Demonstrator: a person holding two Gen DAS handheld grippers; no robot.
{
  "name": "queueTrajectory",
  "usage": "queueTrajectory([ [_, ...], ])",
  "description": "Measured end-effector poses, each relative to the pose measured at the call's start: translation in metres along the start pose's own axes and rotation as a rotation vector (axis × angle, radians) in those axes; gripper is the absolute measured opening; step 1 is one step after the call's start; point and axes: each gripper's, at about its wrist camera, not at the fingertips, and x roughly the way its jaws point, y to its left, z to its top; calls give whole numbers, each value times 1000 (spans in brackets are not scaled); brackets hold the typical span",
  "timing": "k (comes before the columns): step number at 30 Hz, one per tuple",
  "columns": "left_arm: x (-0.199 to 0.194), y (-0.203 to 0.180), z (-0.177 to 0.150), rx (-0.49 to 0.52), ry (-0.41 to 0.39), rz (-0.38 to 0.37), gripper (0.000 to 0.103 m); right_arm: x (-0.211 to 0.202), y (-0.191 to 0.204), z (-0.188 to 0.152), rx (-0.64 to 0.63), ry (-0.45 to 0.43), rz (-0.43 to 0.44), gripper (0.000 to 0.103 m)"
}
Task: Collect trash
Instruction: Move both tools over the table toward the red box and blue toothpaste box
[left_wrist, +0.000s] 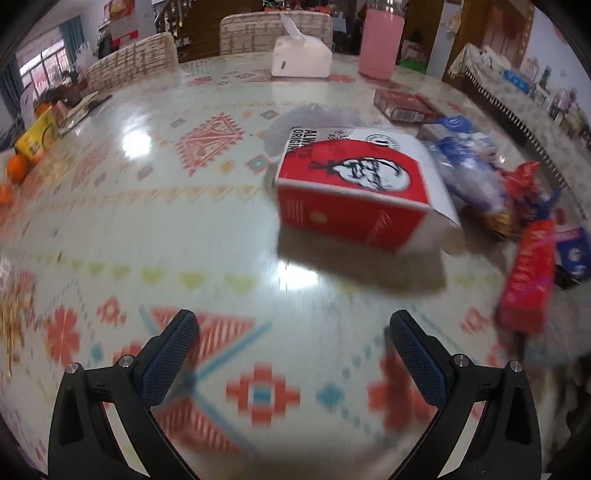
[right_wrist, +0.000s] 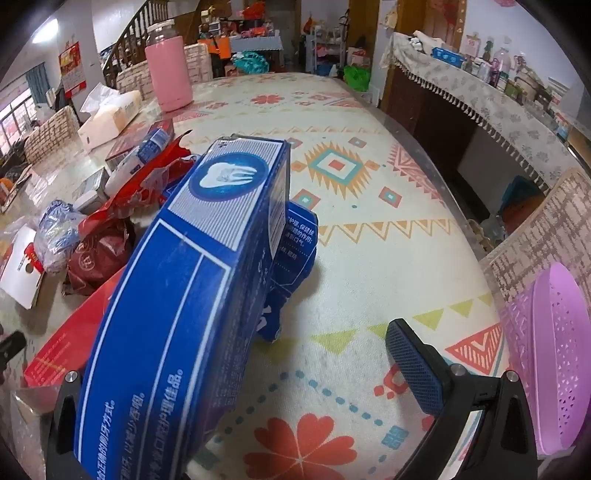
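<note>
Both jaws were held wide apart, a blue toothpaste box (right_wrist: 192, 280) lying unclamped against the right gripper (right_wrist: 236, 373) above the table (right_wrist: 369, 258).

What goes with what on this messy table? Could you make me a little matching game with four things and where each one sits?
Things:
1. fried chicken box
2. pink bottle
3. blue toothpaste box
4. purple basket

Places:
A. at the table's right edge, beside the right tongs
B. lying on the table ahead of the open left tongs
C. standing at the far side of the table, next to the tissue pack
D. close up between the fingers of the right tongs

Pairs: 1-B, 2-C, 3-D, 4-A
</note>
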Motion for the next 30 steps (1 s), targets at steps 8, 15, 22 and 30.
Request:
queueTrajectory([
  [8, -97, 18, -50, -66, -180, -32, 103, -35, -10, -31, 37, -67, -2, 100],
  [15, -169, 15, -81, -46, -354, -24, 103, -133, -21, -88, 53, -358, 12, 101],
  [22, -208, -10, -102, 22, -456, -33, 103, -190, -50, -146, 111, -486, 58, 101],
  [30, -223, -48, -112, 105, -492, -68, 103, -232, -133, -191, 225, -493, -86, 101],
])
